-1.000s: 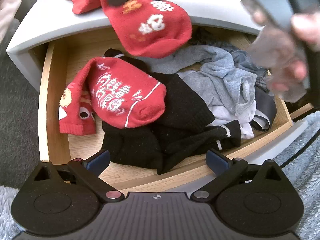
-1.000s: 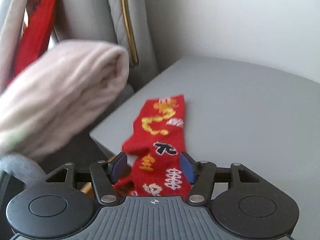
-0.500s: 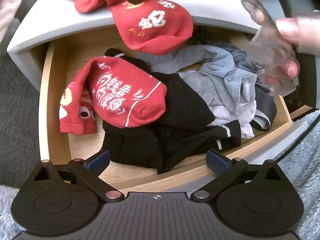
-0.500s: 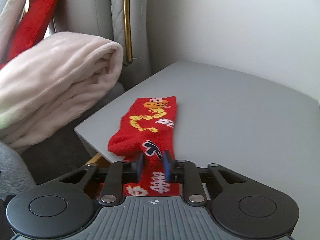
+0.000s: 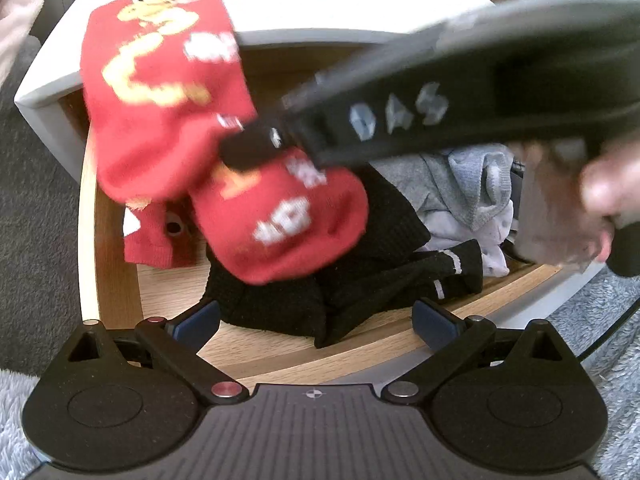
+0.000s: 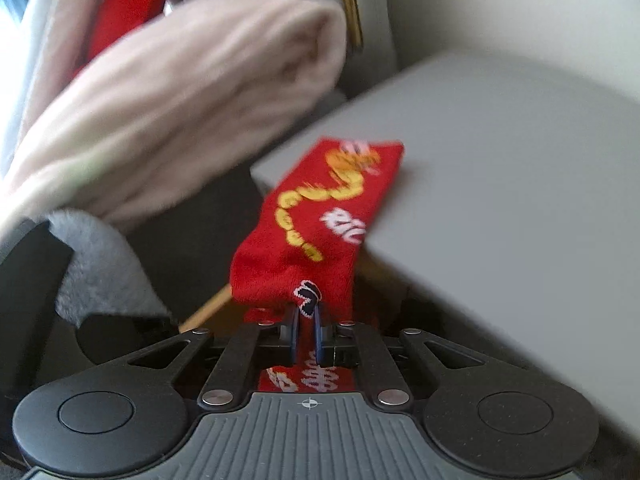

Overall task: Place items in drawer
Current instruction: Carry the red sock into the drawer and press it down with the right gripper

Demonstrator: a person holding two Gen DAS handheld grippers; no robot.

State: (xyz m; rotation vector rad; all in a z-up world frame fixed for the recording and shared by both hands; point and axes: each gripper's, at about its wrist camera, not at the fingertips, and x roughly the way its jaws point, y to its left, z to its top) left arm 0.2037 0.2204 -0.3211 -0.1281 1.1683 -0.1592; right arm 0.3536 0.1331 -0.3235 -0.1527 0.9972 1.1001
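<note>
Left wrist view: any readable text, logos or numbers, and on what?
"DAS", blurred: on the side of the right gripper.
White and yellow characters on the red sock it holds: too blurred to read.
Dark character on the same sock in the right wrist view: unreadable.
Nothing else bears text.

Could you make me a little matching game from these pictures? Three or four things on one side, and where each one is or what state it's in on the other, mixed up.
Things:
1. red dragon sock
2. black socks
3. left gripper
4. pink blanket

States:
A. folded, beside the grey cabinet
B. open, holding nothing
C. pinched between the right gripper fingers, hanging off the cabinet top's edge
D. lying in the open drawer

Pairs: 1-C, 2-D, 3-B, 4-A
</note>
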